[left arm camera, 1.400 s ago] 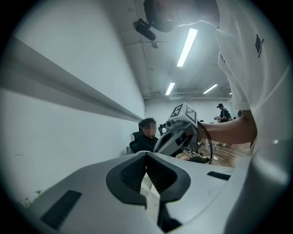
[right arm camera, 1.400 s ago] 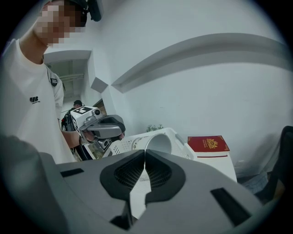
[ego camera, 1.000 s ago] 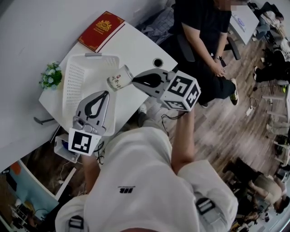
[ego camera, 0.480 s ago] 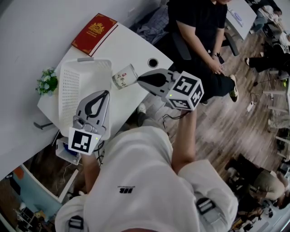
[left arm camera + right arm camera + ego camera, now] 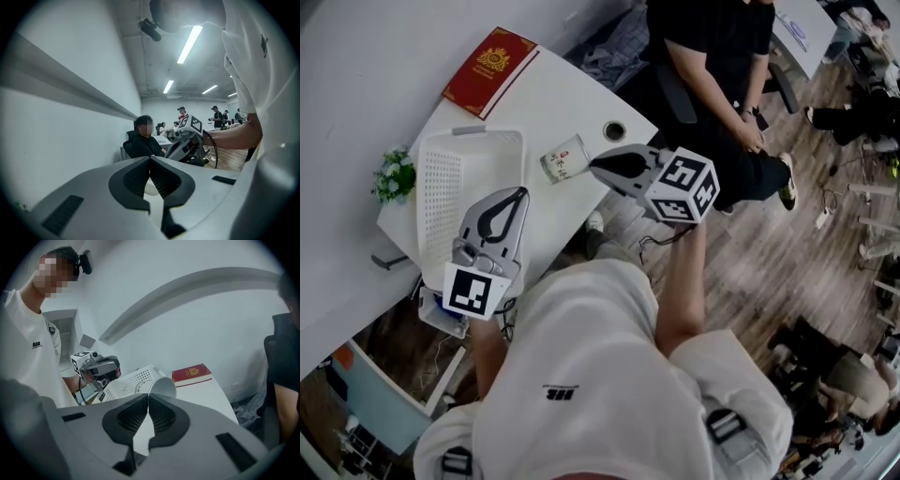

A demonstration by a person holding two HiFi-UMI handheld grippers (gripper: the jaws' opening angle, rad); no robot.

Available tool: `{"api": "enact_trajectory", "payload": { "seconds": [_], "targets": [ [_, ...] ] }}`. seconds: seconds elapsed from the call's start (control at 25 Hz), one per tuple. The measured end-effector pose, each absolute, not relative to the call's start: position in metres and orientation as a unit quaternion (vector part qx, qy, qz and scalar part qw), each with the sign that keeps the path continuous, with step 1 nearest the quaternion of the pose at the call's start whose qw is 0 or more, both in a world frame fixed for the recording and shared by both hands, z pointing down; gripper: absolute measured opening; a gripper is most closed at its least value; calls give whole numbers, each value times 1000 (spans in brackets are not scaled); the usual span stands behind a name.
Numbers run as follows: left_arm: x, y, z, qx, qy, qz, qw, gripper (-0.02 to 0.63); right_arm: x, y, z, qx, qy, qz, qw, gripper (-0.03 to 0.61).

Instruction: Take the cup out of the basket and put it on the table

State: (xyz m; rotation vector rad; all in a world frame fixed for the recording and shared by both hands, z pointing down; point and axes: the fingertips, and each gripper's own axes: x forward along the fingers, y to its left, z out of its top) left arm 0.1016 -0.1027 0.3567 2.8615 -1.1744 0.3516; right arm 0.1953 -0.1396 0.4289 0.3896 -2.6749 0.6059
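Pinching the tilted cup (image 5: 564, 157) by its rim, the right gripper (image 5: 592, 165) is holding it above the table (image 5: 581, 98) just beside the basket (image 5: 441, 192); the left gripper (image 5: 521, 193), jaws together and empty, is hovering over the basket's edge.

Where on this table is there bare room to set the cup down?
Bare table lies between the book, the basket and the small black ring; more lies right of the basket toward the near edge, under the cup held by the right gripper. The left side is crowded: basket, plant.
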Motion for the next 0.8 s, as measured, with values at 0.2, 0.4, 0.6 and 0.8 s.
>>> {"api": "enact_trajectory", "payload": {
  "seconds": [0.2, 0.4, 0.6, 0.8],
  "targets": [
    [106, -112, 362, 917, -381, 120, 24, 9, 202, -149, 449, 132, -944, 235, 189, 21],
    [111, -121, 369, 914, -385, 123, 30, 9, 208, -161, 473, 125, -939, 252, 199, 20],
    [113, -129, 372, 912, -389, 129, 33, 9, 210, -170, 499, 114, -931, 279, 204, 20],
    [111, -135, 377, 908, -394, 134, 41, 9, 207, -177, 523, 104, -925, 302, 208, 20]
  ]
}}
